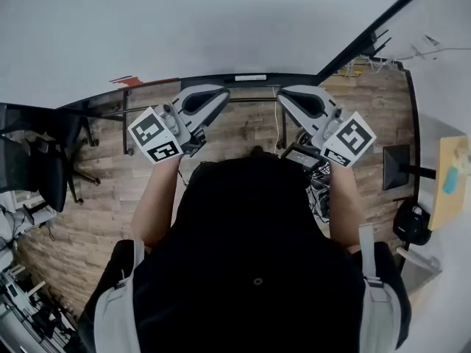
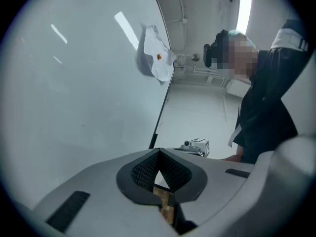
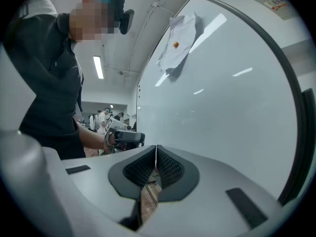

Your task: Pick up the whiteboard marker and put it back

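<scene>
Both grippers are shut and empty: the left gripper (image 2: 159,154) and the right gripper (image 3: 156,152) each show their black ribbed pads pressed together with nothing between them. The whiteboard marker appears in no view, so where it lies cannot be told. Whether it has already been put back or has yet to be picked up is likewise open, though two bare grippers raised level before the large glossy white whiteboard (image 1: 221,20) suggest either the very start or the very end. The head view alone shows the person standing over the brown wood-plank floor (image 1: 96,212) and a small red thing (image 1: 125,81) at the board's dark lower edge, too small to name. Only the gripper views show the crumpled white paper sheet (image 2: 157,58) pinned high on the board by a small orange magnet (image 3: 176,44), and each one catches the opposite gripper.
</scene>
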### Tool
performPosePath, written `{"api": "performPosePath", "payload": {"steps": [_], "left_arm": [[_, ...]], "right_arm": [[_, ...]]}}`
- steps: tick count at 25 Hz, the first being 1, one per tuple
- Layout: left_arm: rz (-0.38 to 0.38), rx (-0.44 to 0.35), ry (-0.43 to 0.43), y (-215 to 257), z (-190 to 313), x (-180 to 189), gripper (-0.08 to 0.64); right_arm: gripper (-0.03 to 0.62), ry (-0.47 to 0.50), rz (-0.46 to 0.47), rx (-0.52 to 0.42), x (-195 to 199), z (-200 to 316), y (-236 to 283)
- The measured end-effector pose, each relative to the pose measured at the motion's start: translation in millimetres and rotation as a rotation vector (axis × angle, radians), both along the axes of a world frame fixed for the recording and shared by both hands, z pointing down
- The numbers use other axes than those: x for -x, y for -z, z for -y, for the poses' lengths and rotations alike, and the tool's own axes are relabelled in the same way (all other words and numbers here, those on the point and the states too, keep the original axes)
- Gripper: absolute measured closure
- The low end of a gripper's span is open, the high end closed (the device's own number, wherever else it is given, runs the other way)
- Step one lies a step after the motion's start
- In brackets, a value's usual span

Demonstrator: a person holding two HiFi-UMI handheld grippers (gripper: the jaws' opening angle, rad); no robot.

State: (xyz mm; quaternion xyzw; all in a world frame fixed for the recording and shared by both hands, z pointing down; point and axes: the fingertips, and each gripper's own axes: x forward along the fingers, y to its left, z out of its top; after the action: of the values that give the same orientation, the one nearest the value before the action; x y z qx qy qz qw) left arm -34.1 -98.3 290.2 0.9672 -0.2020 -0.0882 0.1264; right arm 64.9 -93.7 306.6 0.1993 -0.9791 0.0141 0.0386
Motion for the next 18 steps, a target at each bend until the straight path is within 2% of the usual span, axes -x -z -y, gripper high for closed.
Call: {"api": "performPosePath", "payload": {"steps": [3, 6, 13, 18], "left_arm": [[-0.016, -0.004, -0.051, 5, -17, 13, 0.549], [-0.007, -0.017, -0.082, 5, -41, 43, 0.549], [-0.026, 0.034, -0.163, -17, -101, 105, 0.548], [-0.043, 0.066, -0.131, -39, -122, 124, 0.548]], "right_arm": [[0.572, 0.022, 0.001, 0.022, 30, -13, -7], [0.574, 0.048, 0.058, 0.025, 70, -28, -6], [0.574, 0.007, 0.121, 0.052, 126, -59, -10], [0.574, -0.048, 0.104, 0.07, 141, -88, -29]]}}
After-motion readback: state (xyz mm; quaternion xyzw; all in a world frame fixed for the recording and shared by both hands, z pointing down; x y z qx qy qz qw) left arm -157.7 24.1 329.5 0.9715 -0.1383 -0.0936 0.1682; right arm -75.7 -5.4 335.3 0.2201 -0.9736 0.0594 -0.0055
